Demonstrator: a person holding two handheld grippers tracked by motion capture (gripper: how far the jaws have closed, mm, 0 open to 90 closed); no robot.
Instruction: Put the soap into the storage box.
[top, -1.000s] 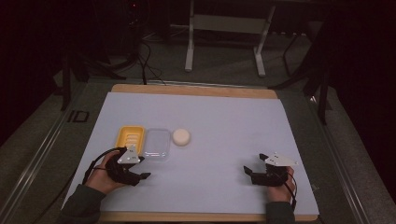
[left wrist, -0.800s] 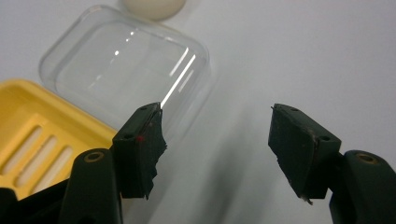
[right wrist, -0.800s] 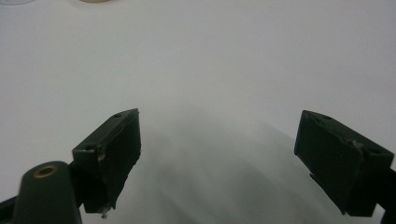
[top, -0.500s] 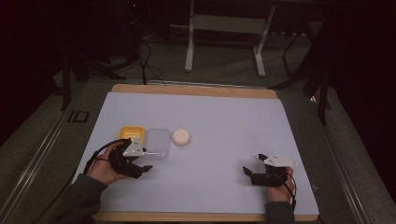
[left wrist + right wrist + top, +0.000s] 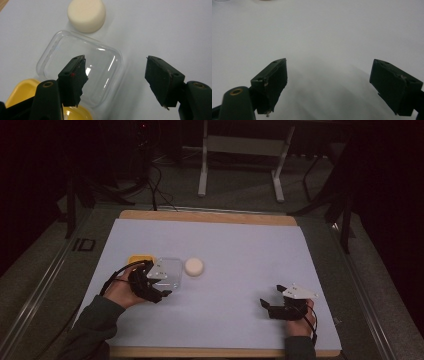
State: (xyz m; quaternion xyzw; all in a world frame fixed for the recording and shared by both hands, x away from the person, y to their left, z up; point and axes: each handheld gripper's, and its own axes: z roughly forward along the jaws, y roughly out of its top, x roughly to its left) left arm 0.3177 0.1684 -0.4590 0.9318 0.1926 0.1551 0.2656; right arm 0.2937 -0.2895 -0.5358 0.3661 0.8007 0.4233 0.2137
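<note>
No readable writing shows on any object. The left gripper (image 5: 115, 75) hangs wide over the clear plastic lid (image 5: 82, 72), yellow container (image 5: 22, 92) cut off at seven o'clock, cream round block (image 5: 86, 15) at twelve. The right gripper (image 5: 329, 82), wide, holds nothing above the white sheet (image 5: 332, 32).

Setting: a lab or test workspace, dimly lit, not a home. Evidence: one wooden table (image 5: 210, 216) covered by a plain white sheet (image 5: 225, 265) as a staged work surface; grey carpeted floor (image 5: 240, 197) behind it; white metal frame legs (image 5: 202, 170) of further furniture; loose black cables (image 5: 157, 185) trailing over the floor; dark equipment stands (image 5: 75, 200) at both sides.
</note>
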